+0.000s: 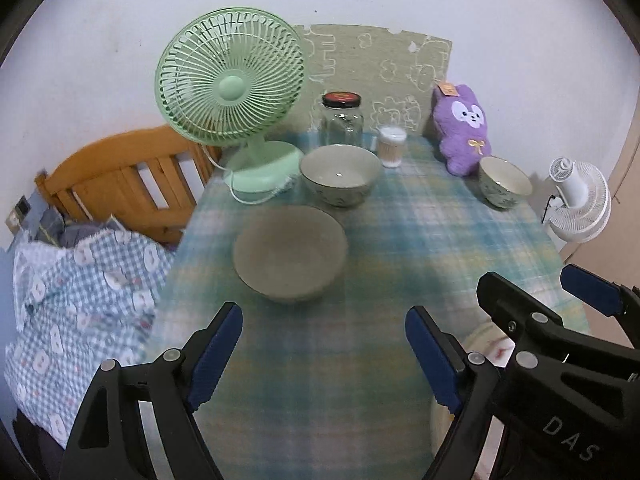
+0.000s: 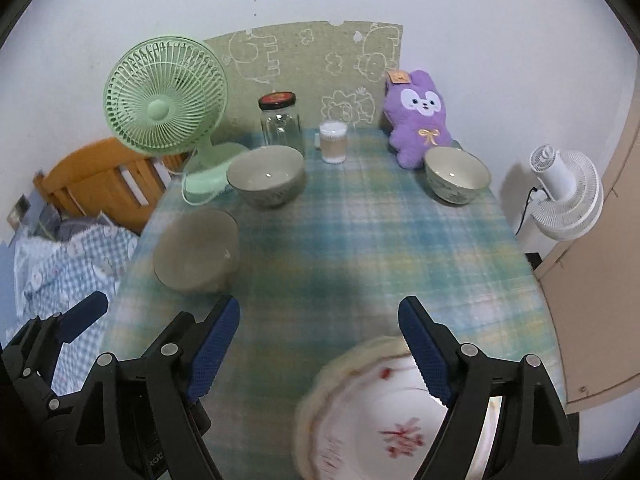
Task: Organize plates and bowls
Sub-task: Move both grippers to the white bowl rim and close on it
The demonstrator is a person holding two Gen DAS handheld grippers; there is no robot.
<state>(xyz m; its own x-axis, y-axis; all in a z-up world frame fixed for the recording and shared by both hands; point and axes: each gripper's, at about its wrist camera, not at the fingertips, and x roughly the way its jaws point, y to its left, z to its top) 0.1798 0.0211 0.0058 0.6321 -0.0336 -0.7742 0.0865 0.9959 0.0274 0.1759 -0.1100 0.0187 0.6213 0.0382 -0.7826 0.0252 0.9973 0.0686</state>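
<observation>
A plain grey-green bowl (image 1: 290,254) (image 2: 196,250) sits near the table's left edge. A patterned bowl (image 1: 340,174) (image 2: 266,176) stands behind it. A smaller patterned bowl (image 1: 505,182) (image 2: 457,174) stands at the far right by the purple toy. A white plate with red marks (image 2: 384,416) lies at the front edge; in the left wrist view only its edge (image 1: 490,340) shows. My left gripper (image 1: 324,356) is open and empty, short of the plain bowl. My right gripper (image 2: 320,352) is open and empty, its right finger over the plate's rim.
On the plaid-clothed table (image 1: 400,248) a green fan (image 1: 230,80) stands at the back left, then a glass jar (image 1: 342,120), a cotton-swab tub (image 1: 391,146) and a purple plush (image 1: 464,128). A bed (image 1: 80,272) lies left, a white fan (image 1: 576,200) right.
</observation>
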